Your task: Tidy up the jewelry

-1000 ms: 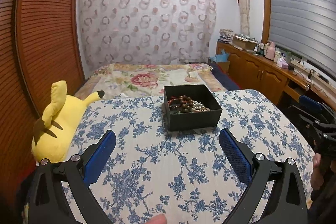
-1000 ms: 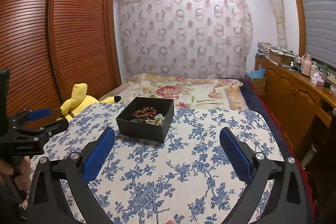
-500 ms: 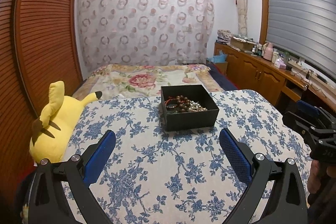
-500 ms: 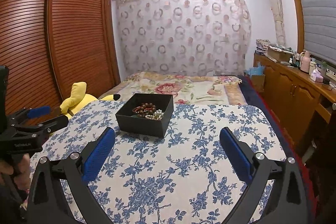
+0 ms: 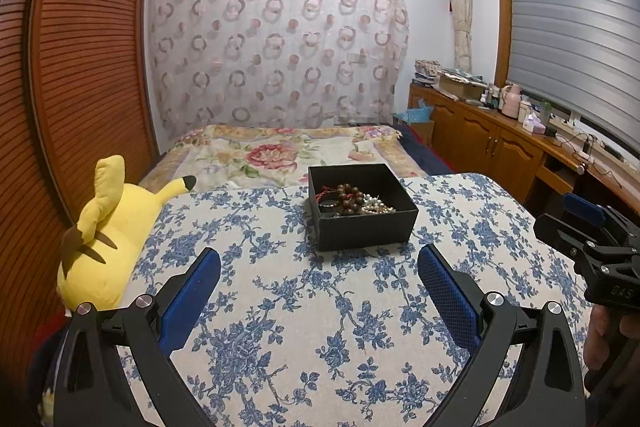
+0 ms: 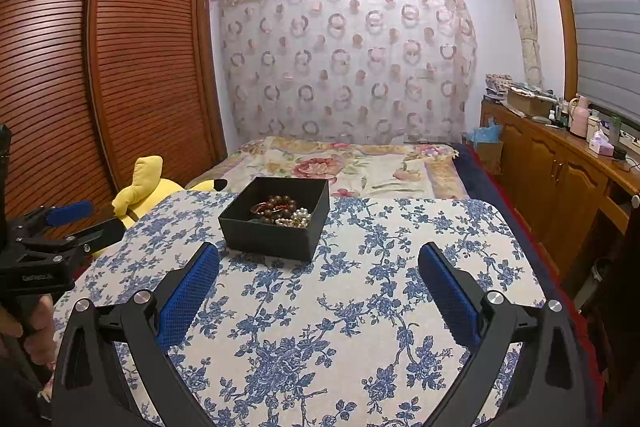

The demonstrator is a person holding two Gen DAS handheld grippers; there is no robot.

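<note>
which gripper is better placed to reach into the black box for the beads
Left, by a small margin. The black box sits almost centred between the left gripper fingers, while it lies left of centre ahead of the right gripper. Both are open and empty, short of the box on the floral tablecloth.

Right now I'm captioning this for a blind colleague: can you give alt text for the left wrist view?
An open black square box holding brown wooden beads and pearl strands sits on a blue-flowered white tablecloth, ahead of the open, empty left tongs. A yellow plush toy lies at the left; the right tongs show at the right edge.
</note>
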